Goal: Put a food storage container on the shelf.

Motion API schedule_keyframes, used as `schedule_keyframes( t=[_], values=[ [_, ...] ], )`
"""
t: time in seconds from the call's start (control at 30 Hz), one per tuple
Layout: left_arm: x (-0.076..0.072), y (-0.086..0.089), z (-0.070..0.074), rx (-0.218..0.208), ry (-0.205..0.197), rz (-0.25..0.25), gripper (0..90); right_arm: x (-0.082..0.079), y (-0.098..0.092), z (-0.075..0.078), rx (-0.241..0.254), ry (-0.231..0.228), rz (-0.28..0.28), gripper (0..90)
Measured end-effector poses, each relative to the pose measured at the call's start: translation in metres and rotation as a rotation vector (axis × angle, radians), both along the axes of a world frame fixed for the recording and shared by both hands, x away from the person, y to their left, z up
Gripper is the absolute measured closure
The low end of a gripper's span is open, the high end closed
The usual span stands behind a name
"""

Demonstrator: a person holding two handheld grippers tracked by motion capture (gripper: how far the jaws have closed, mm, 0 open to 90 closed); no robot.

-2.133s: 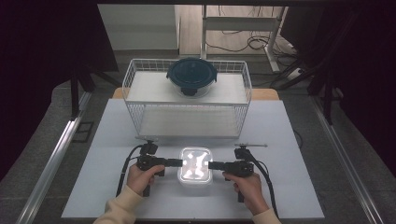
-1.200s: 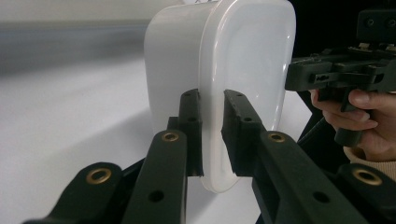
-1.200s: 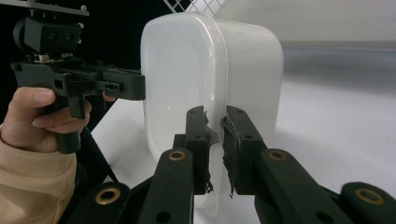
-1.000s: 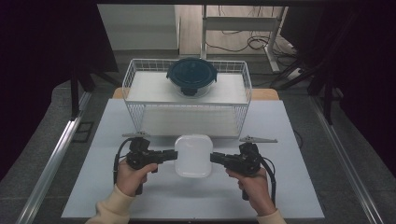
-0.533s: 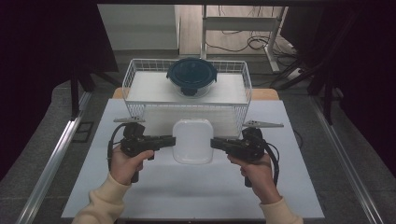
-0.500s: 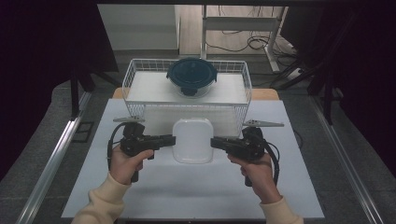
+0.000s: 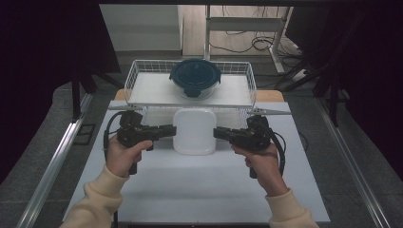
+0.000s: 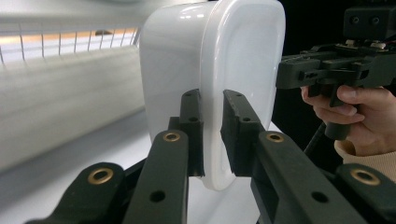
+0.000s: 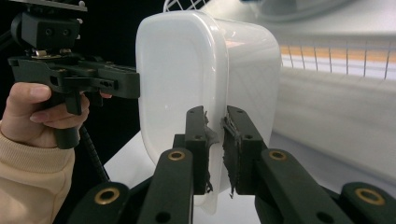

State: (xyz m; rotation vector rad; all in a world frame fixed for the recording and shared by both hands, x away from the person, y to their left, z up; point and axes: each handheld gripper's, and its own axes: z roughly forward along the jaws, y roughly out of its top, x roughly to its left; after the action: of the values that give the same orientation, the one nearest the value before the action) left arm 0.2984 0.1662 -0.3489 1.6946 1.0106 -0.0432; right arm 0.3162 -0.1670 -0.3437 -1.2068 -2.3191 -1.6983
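A white rectangular plastic container (image 7: 194, 131) with a lid hangs above the table, just in front of the wire basket. My left gripper (image 7: 172, 131) is shut on its left rim and my right gripper (image 7: 216, 133) is shut on its right rim. In the left gripper view the two black pads pinch the container's (image 8: 219, 84) lid edge, with the other gripper beyond. The right gripper view shows the same pinch on the container's (image 9: 187, 79) opposite rim.
A white wire basket (image 7: 138, 78) stands at the back of the white table (image 7: 199, 190) with a round dark-blue lidded bowl (image 7: 195, 78) on it. Metal rails run along both table sides. Dark curtains close off the left and right.
Both grippers have lifted the white container off the table and carried it away from the person, toward the basket's front. The hands stayed level with each other.
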Motion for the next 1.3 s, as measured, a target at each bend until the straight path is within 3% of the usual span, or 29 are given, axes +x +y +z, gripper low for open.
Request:
schedule_keyframes(
  t=[0.33, 0.37, 0.4, 0.43, 0.63, 0.83, 0.87, 1.03, 1.17, 1.3],
  values=[
    [0.009, 0.008, 0.052, 0.005, -0.08, 0.012, 79.3, 0.013, 0.007, 0.05, 0.009, -0.061, 0.011, 79.9],
    [0.009, 0.008, 0.052, 0.005, -0.08, 0.012, 79.3, 0.013, 0.007, 0.05, 0.009, -0.061, 0.011, 79.9],
    [0.01, 0.009, 0.058, 0.003, -0.087, 0.013, 79.3, 0.016, 0.009, 0.062, 0.011, -0.074, 0.014, 79.9],
    [0.011, 0.01, 0.07, 0.007, -0.105, 0.018, 79.3, 0.017, 0.01, 0.068, 0.009, -0.081, 0.016, 79.8],
    [0.023, 0.015, 0.102, 0.007, -0.138, 0.026, 79.4, 0.033, 0.014, 0.1, 0.022, -0.096, 0.029, 79.7],
    [0.043, 0.017, 0.123, -0.007, -0.122, 0.019, 79.5, 0.052, 0.017, 0.128, 0.015, -0.098, 0.015, 79.7],
    [0.053, 0.018, 0.129, -0.019, -0.105, 0.011, 79.5, 0.055, 0.017, 0.132, 0.015, -0.098, 0.015, 79.7],
    [0.074, 0.02, 0.14, -0.017, -0.084, 0.009, 79.4, 0.074, 0.018, 0.145, 0.016, -0.083, 0.006, 79.7],
    [0.086, 0.02, 0.141, -0.021, -0.067, 0.015, 79.4, 0.088, 0.02, 0.148, 0.013, -0.065, -0.004, 79.7],
    [0.107, 0.022, 0.133, -0.026, -0.018, 0.02, 79.3, 0.105, 0.022, 0.142, 0.01, -0.019, -0.011, 79.7]
  ],
)
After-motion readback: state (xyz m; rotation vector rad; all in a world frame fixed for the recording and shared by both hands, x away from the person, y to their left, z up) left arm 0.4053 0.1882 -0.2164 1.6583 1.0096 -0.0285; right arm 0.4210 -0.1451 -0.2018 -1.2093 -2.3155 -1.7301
